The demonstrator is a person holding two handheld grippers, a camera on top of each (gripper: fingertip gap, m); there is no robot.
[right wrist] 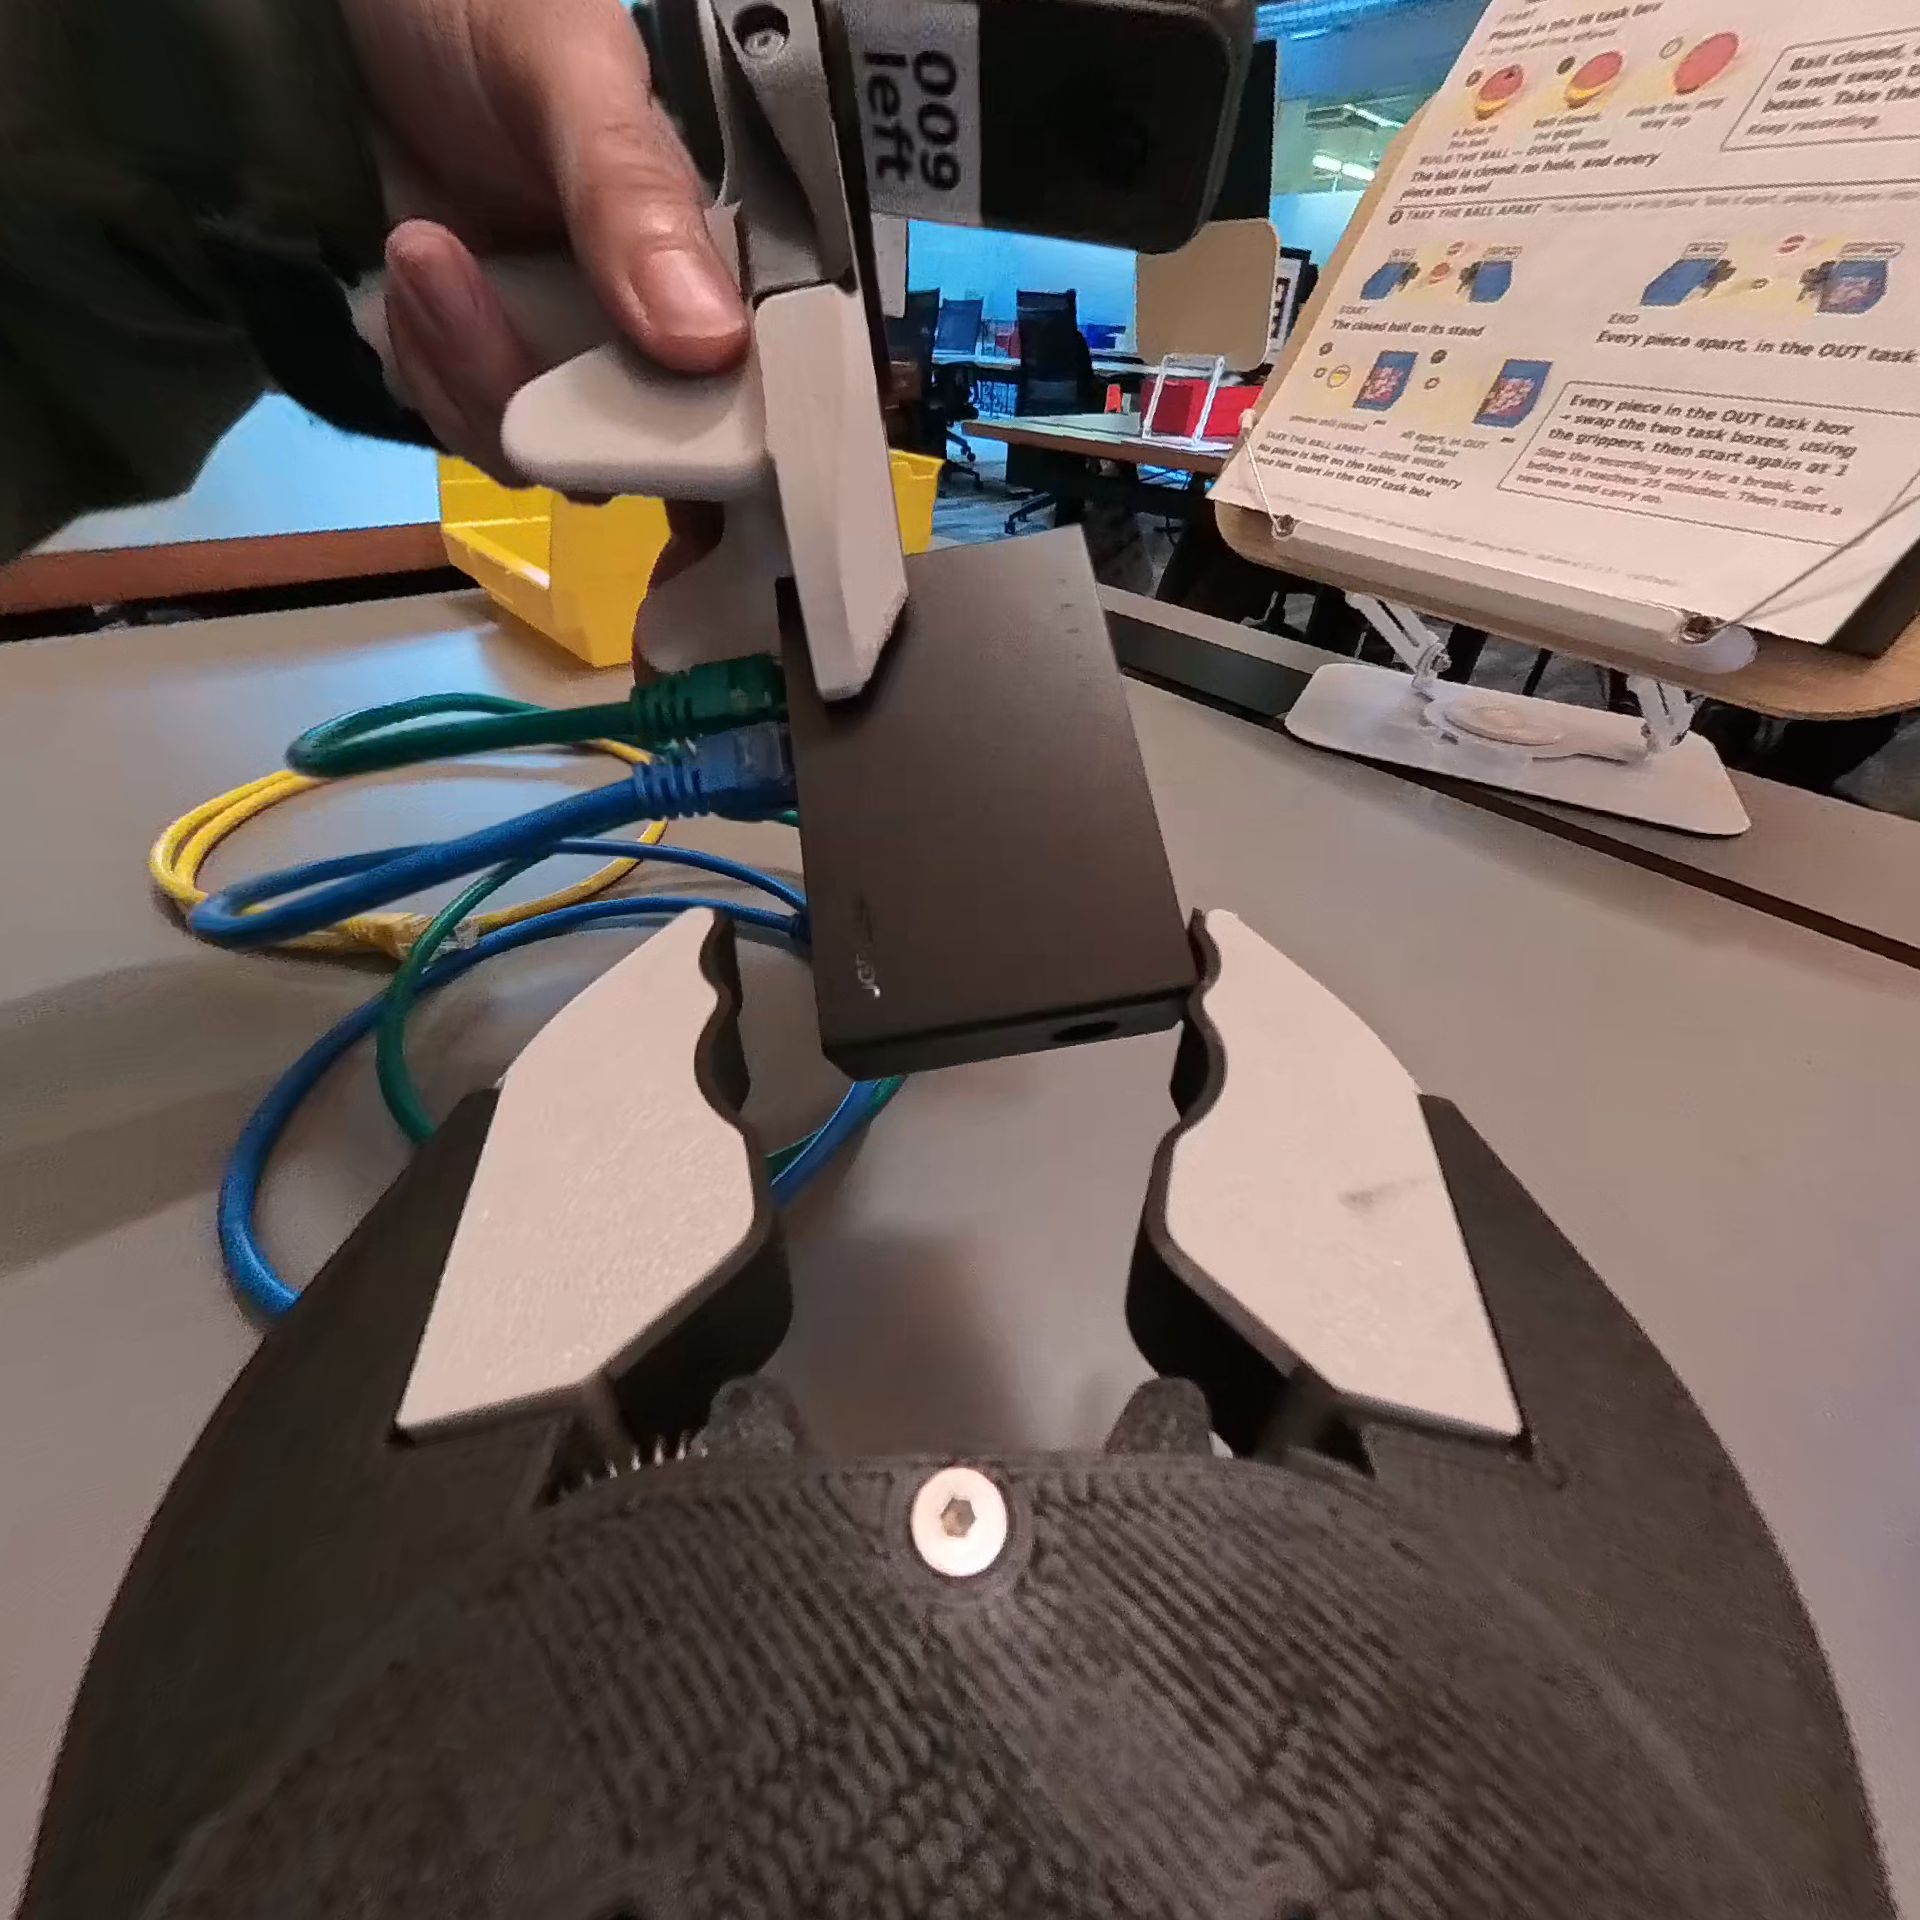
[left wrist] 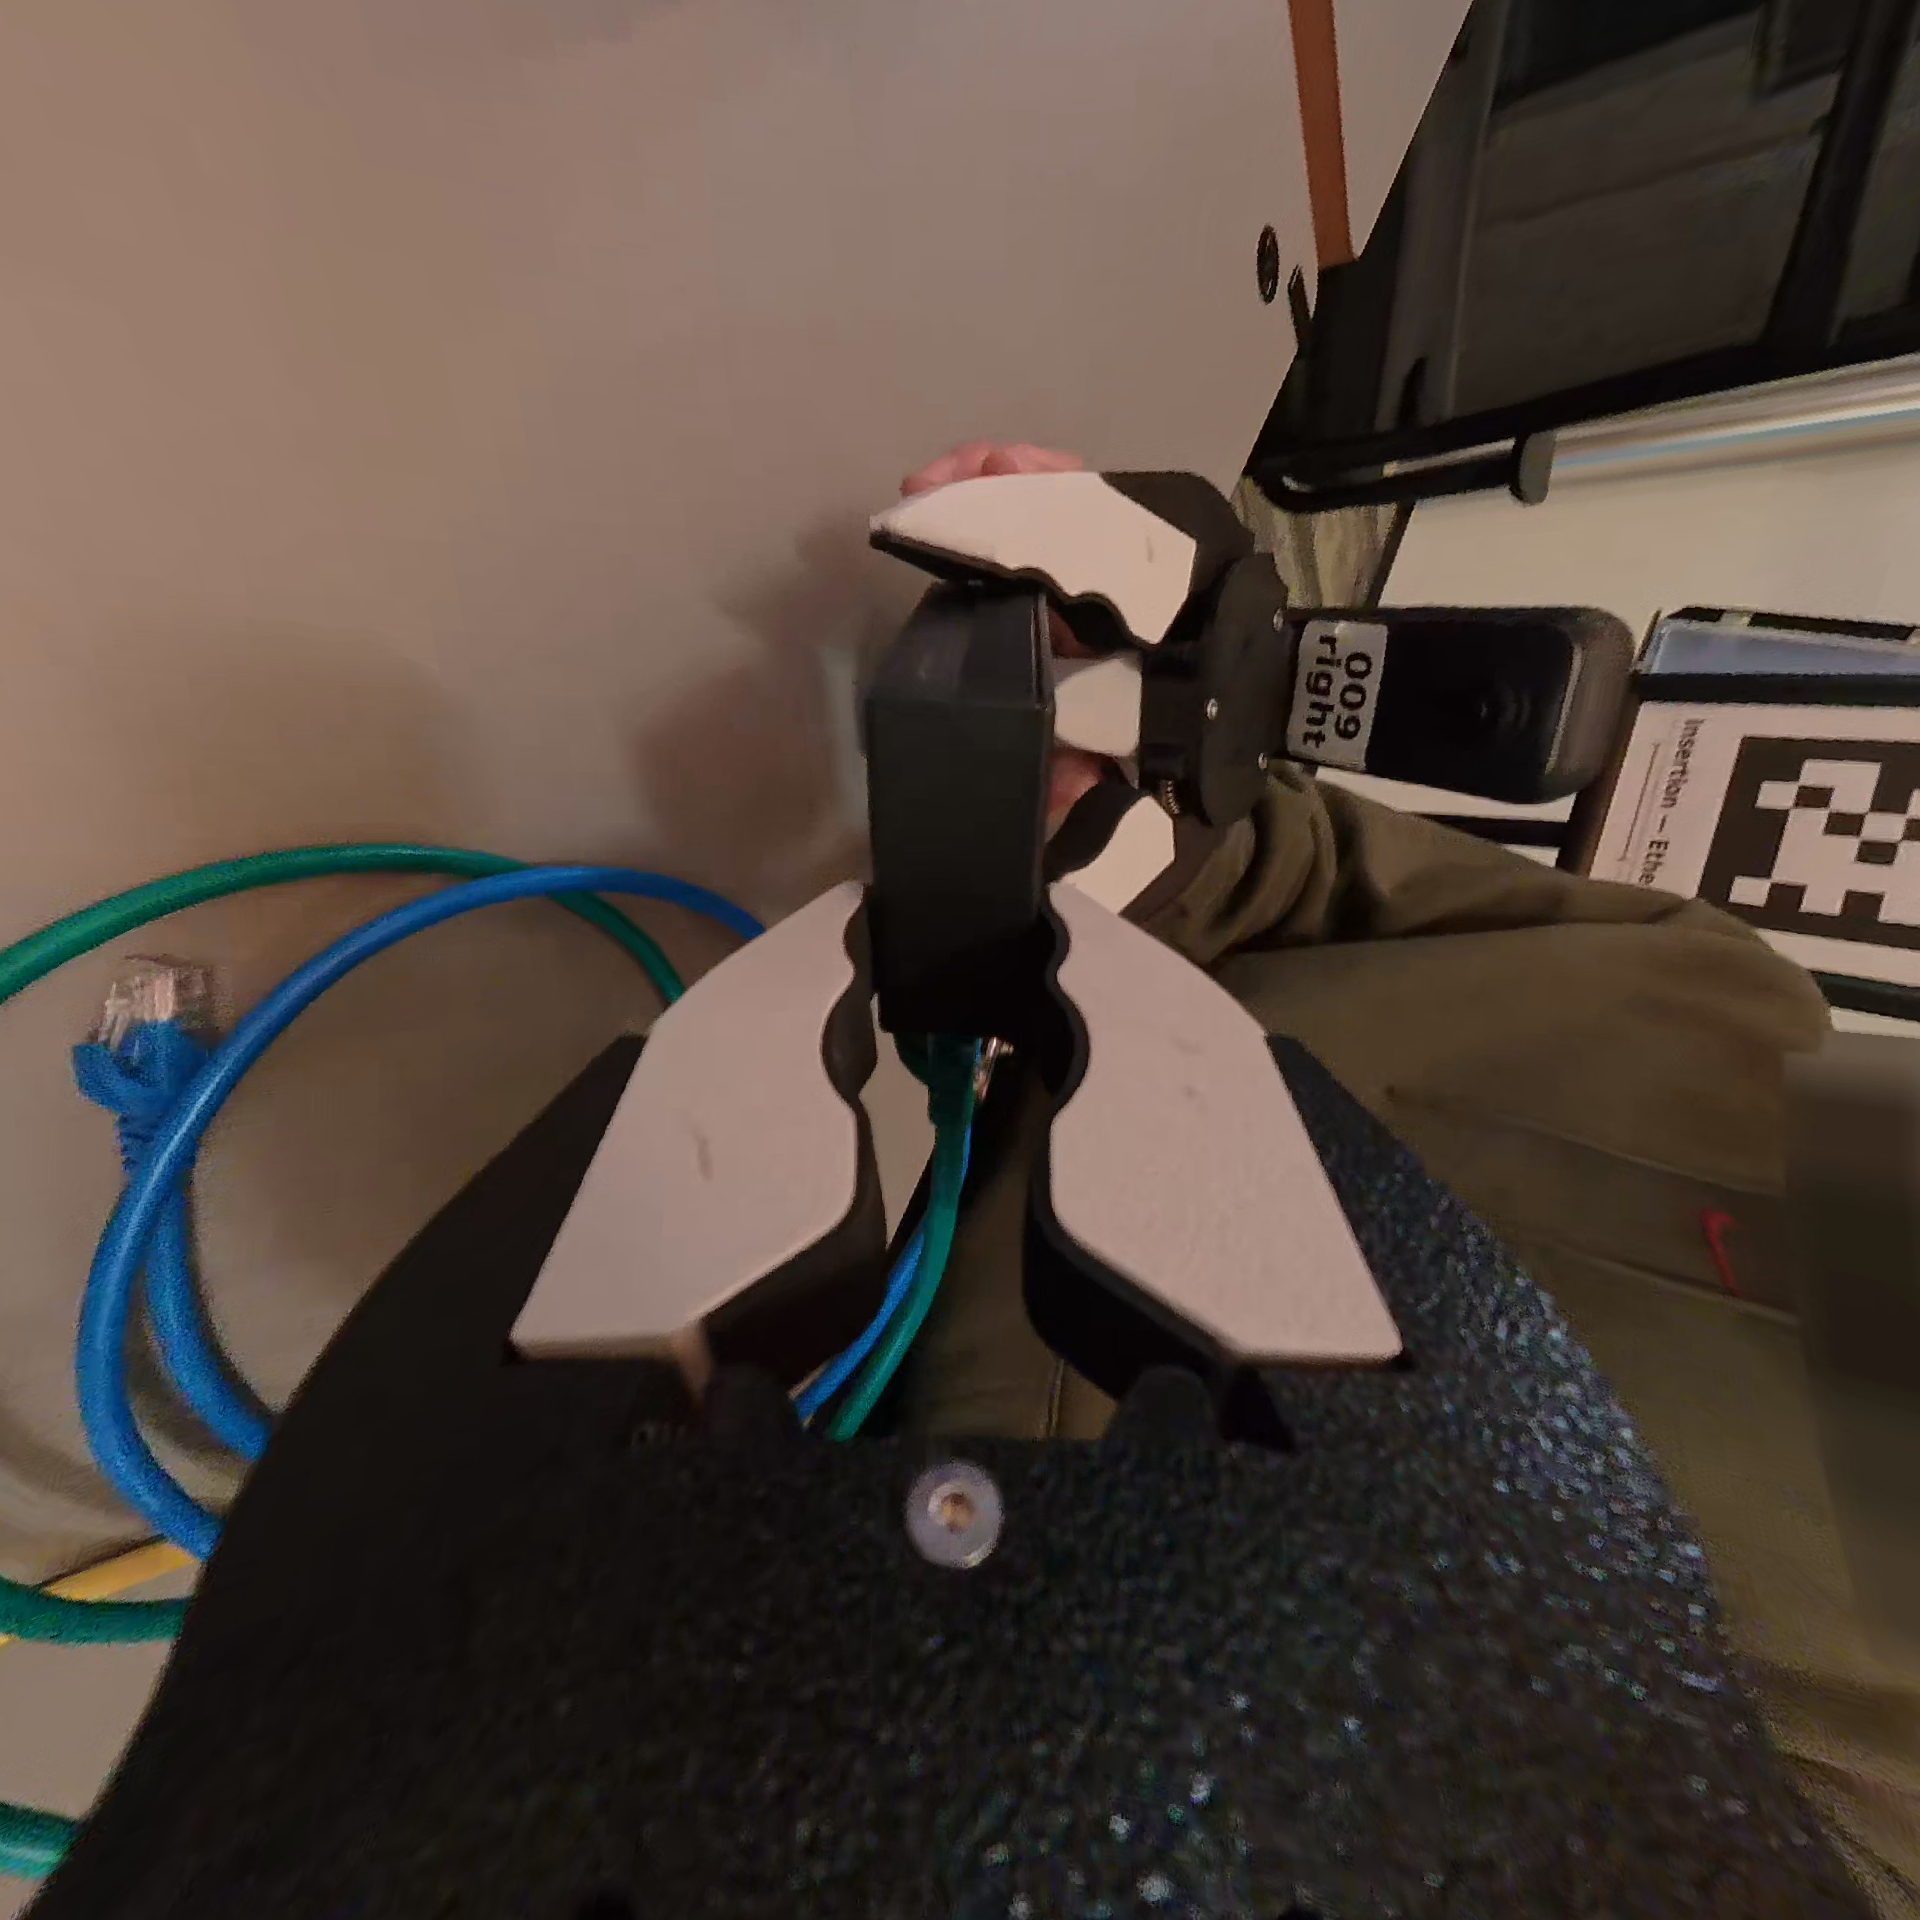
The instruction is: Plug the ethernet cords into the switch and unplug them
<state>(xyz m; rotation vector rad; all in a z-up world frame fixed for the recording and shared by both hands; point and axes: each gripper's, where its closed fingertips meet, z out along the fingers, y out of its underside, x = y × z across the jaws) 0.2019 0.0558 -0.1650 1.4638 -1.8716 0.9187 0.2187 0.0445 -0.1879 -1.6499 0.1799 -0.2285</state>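
Note:
The black switch (right wrist: pixel 987 790) is held tilted above the grey table (right wrist: pixel 1403 1039). My left gripper (left wrist: pixel 956 935) is shut on its cable-side end. In the right wrist view one of its fingers (right wrist: pixel 836 499) lies flat on the switch's top face. My right gripper (right wrist: pixel 961 935) is open, with its jaws astride the switch's other end. Its right finger touches the switch's edge and its left finger stands apart from it. A green cord (right wrist: pixel 717 696) and a blue cord (right wrist: pixel 727 779) are plugged into the switch. A yellow cord (right wrist: pixel 208 831) lies loose on the table. A loose blue plug (left wrist: pixel 135 1049) lies to the left.
The cords loop over the table to the left of the switch. A yellow bin (right wrist: pixel 551 551) stands behind them. A document stand (right wrist: pixel 1507 748) with an instruction sheet (right wrist: pixel 1610 312) is at the right. An olive sleeve (left wrist: pixel 1455 1039) lies under the right gripper.

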